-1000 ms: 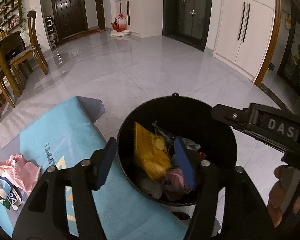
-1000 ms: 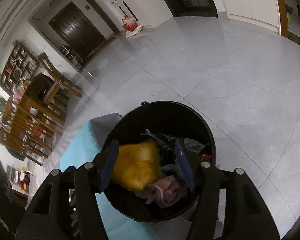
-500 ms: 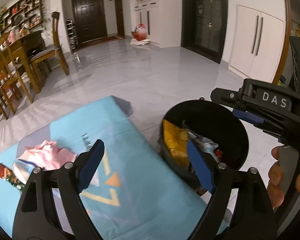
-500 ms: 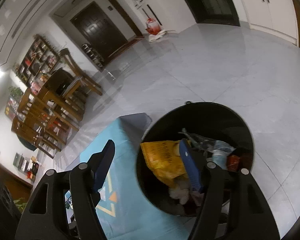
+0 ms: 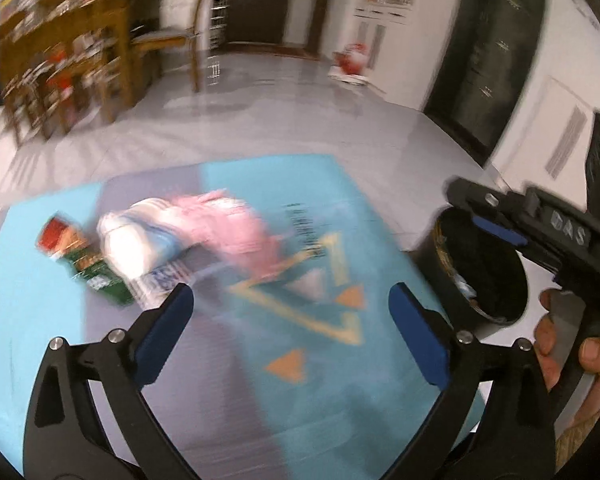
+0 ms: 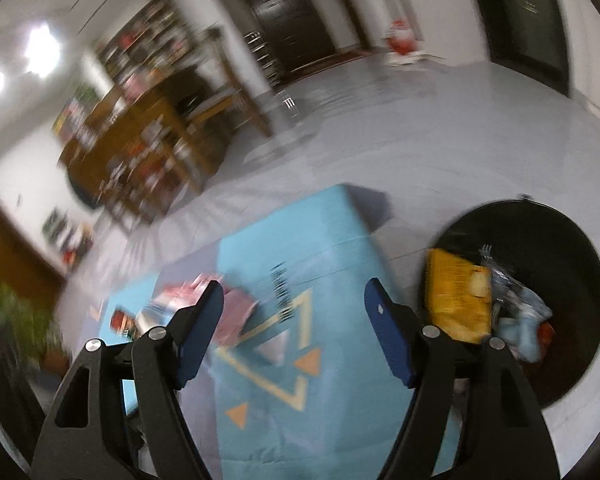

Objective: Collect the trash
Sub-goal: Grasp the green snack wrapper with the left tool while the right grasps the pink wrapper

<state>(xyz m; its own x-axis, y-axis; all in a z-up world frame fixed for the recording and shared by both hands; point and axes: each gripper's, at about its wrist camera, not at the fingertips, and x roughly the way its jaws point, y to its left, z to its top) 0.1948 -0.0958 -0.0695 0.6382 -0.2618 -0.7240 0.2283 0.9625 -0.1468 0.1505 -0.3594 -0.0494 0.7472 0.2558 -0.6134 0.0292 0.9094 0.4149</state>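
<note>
The trash is in two spots. A pink wrapper (image 5: pixel 228 228), a white and blue bag (image 5: pixel 136 240) and a green and red packet (image 5: pixel 84 264) lie close together on the blue desk (image 5: pixel 340 380). More trash, with a yellow bag (image 6: pixel 456 296) on top, sits in the black bin (image 6: pixel 560 280) on the floor just beside the desk.

The left claw (image 5: pixel 292 332) is wide open and holds nothing. It hangs above the desk, with the pile past its left finger. The right claw (image 6: pixel 296 332) is also open and empty, over the desk.

A wooden table with chairs (image 5: pixel 80 60) stands far off.

Half a second ago both claws faced the bin more. Now they have swung left toward the pile, and the pictures are blurry.
</note>
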